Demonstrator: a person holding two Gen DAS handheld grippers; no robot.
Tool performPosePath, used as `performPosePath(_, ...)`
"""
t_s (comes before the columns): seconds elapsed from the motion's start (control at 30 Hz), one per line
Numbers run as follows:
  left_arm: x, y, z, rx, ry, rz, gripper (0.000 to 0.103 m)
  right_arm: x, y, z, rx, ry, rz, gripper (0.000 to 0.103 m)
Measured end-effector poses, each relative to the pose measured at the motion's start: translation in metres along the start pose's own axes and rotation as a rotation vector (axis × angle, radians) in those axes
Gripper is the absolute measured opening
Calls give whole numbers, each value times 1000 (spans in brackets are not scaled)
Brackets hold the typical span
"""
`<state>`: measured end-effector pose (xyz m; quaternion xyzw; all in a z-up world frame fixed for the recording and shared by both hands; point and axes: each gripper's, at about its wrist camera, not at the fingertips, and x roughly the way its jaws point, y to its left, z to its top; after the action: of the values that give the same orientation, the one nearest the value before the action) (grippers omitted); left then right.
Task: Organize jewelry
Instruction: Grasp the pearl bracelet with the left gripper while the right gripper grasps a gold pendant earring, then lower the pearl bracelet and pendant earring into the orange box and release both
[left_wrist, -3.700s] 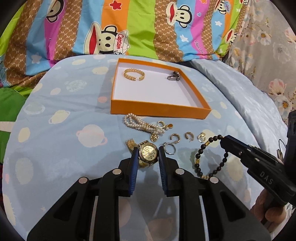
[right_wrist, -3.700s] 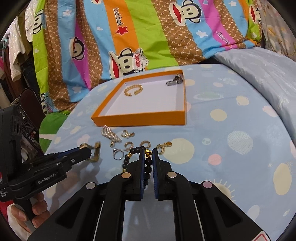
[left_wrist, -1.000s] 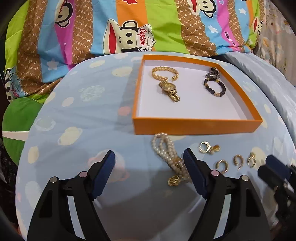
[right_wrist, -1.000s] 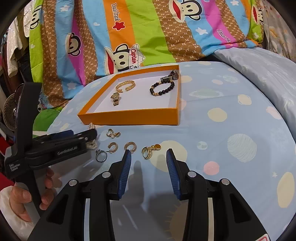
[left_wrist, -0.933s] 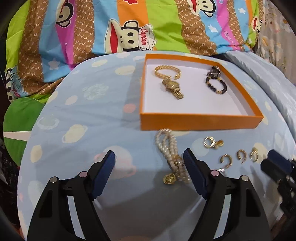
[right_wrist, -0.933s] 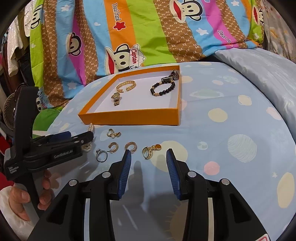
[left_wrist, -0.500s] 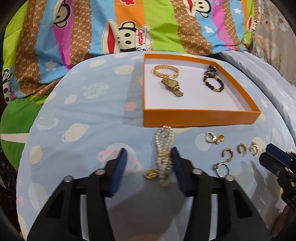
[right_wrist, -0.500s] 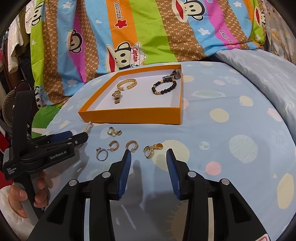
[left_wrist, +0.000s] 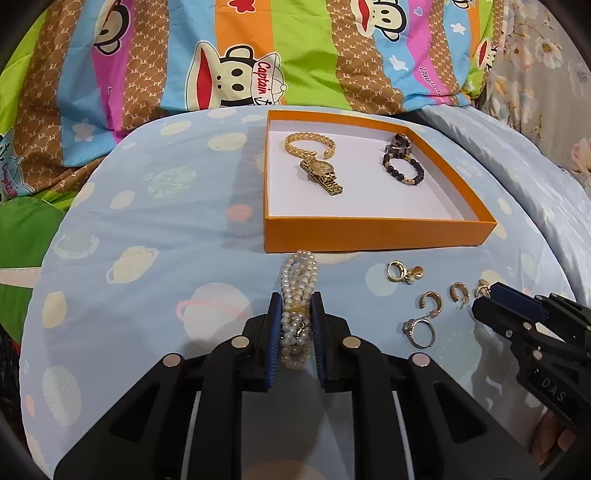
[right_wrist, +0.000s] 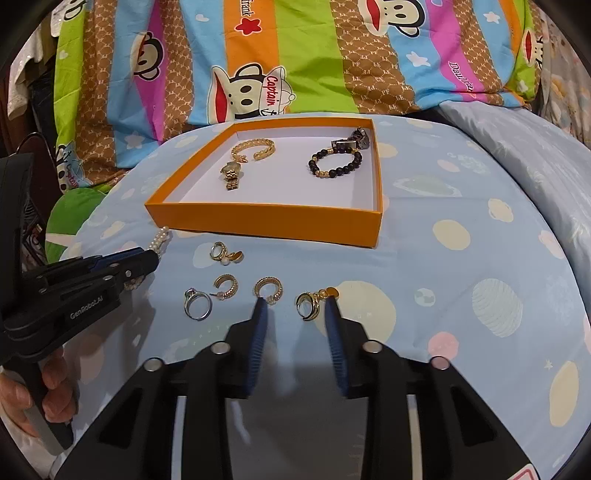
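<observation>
An orange tray (left_wrist: 376, 236) (right_wrist: 266, 219) holds a gold chain bracelet (left_wrist: 308, 144), a gold watch (left_wrist: 322, 176), a black bead bracelet (left_wrist: 403, 170) and a dark clasp piece (left_wrist: 398, 143). My left gripper (left_wrist: 298, 306) is shut on the pearl bracelet (left_wrist: 297, 291), which lies on the blue sheet just before the tray. My right gripper (right_wrist: 295, 308) is open, its fingers on either side of a gold earring with a charm (right_wrist: 314, 302). Other gold earrings (right_wrist: 226, 286) (right_wrist: 269, 290) (right_wrist: 225, 254) and a silver ring (right_wrist: 197, 304) lie to its left.
The round surface is covered by a blue planet-print sheet (left_wrist: 147, 266). A striped monkey-print blanket (left_wrist: 236, 55) rises behind the tray. A blue-grey quilt (right_wrist: 535, 147) lies at the right. A green cushion (left_wrist: 18, 236) sits at the left edge.
My left gripper has closed from wide open onto the pearl bracelet. My right gripper has moved forward, and the charm earring now lies between its open fingers.
</observation>
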<state>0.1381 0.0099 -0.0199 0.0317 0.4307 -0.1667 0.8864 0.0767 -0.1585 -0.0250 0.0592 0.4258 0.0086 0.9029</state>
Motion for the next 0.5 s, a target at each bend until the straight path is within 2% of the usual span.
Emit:
performPosePath(0.2, 0, 1, 0, -1, -1, -1, 15, 3, -7, 1, 30, 9, 4, 6)
performPosePath(0.5, -5, -2, -1, 8, -16, -1, 15, -7, -11, 1, 47, -29, 8, 5)
